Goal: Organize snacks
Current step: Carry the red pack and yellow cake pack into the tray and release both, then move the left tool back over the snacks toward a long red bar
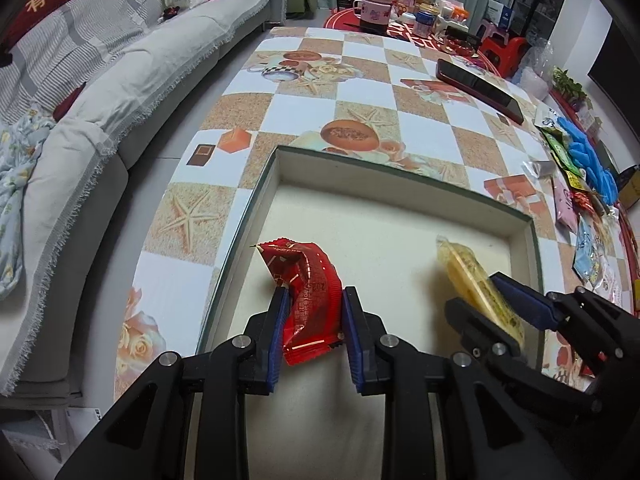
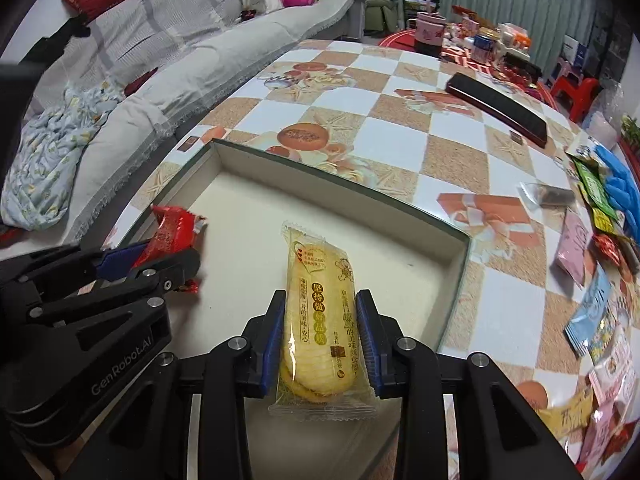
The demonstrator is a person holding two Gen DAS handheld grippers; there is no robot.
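Note:
My left gripper [image 1: 314,298] is shut on a crumpled red snack packet [image 1: 306,288] and holds it over the left part of a shallow cream box [image 1: 384,184]. My right gripper [image 2: 321,300] is shut on a yellow cracker packet [image 2: 318,320] over the right part of the same box [image 2: 320,168]. In the left wrist view the right gripper [image 1: 476,292] with the yellow packet [image 1: 476,284] shows at the right. In the right wrist view the left gripper [image 2: 160,256] with the red packet [image 2: 172,232] shows at the left. Besides these packets the box holds nothing.
The box sits on a checkered tablecloth [image 1: 360,80]. Several loose snack packets [image 2: 600,320] and a blue glove [image 2: 622,192] lie at the table's right edge. A black phone [image 1: 480,88] lies farther back. A grey sofa [image 1: 120,80] runs along the left.

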